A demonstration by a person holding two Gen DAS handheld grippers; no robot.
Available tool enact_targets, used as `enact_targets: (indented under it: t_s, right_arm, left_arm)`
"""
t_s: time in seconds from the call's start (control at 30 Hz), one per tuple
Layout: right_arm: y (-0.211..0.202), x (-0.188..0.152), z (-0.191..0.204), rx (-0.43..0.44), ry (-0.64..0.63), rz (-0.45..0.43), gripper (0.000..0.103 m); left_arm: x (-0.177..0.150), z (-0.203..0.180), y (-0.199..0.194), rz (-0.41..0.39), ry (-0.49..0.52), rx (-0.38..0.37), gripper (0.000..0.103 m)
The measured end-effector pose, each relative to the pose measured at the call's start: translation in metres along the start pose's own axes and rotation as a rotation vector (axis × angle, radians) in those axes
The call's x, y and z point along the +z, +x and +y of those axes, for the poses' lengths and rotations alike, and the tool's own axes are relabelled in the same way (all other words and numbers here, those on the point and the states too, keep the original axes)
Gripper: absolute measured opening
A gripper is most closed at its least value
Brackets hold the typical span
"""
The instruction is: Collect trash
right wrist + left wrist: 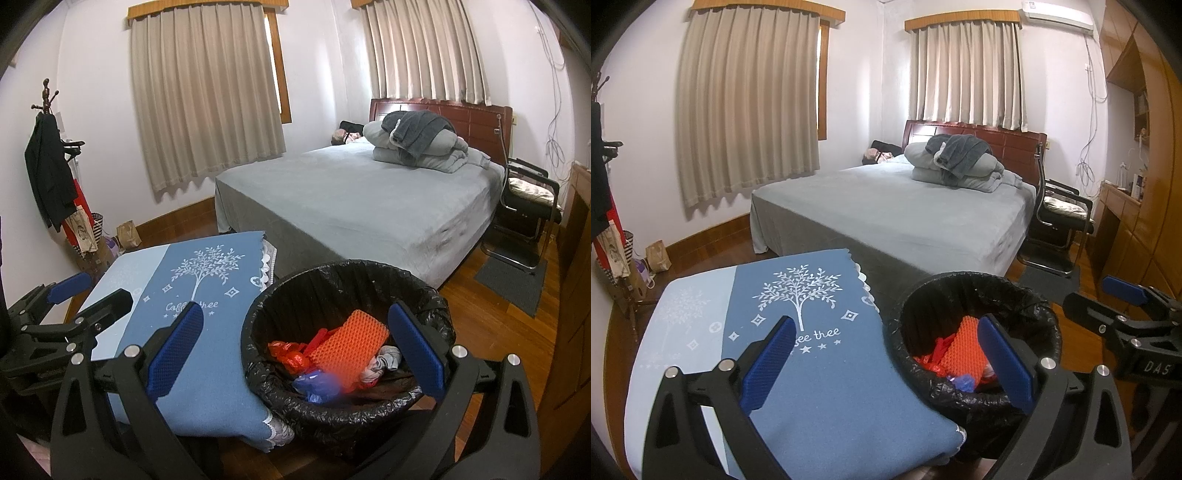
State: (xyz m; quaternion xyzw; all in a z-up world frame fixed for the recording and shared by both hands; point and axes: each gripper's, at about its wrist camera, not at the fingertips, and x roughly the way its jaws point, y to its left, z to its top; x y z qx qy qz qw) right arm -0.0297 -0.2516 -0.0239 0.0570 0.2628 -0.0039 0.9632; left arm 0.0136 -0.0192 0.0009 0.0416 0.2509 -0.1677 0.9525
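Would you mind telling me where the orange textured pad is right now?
In both wrist views the orange textured pad lies inside the black-lined trash bin, atop red wrappers, right of the blue-clothed table.

A grey-sheeted bed (354,199) bears folded bedding (417,147); a chair (528,206) stands beside it, beige curtains (207,92) behind.

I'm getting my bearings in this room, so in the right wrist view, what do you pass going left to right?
Coat rack → blue tablecloth → lined trash bin with the orange sponge inside → black chair.
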Motion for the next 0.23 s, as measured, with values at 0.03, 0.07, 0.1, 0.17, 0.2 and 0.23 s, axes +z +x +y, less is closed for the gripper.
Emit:
enact_targets:
  t_s: [0.03,0.07,0.1,0.17,0.2,0.23]
  right_arm:
    - [0.0000,0.0000,0.0001,0.001,0.000,0.000,0.097]
    - [0.0000,0.0001,0.0003,0.001,0.001,0.000,0.097]
    - [0.0000,0.0002,0.0006,0.001,0.001,-0.001,0.097]
    - [0.0000,0.0002,0.0005,0.000,0.001,-0.002,0.097]
    - [0.0002,0.0005,0.0010,0.000,0.001,-0.002,0.097]
    - [-0.0001,0.0002,0.0004,0.000,0.001,-0.002,0.097]
  left_arm:
    - [0.0001,0.0001,0.0001,0.000,-0.001,-0.001,0.097]
    - [0.0000,0.0002,0.0001,0.000,-0.001,-0.001,0.097]
    - [-0.0001,0.0002,0.0000,0.000,0.000,-0.001,0.097]
    - [0.0000,0.0004,0.0002,0.000,0.001,-0.001,0.097]
    - [-0.0001,0.0006,0.0001,0.000,0.000,-0.001,0.097]
    - [-0.0001,0.0007,0.0002,0.001,0.000,-0.002,0.097]
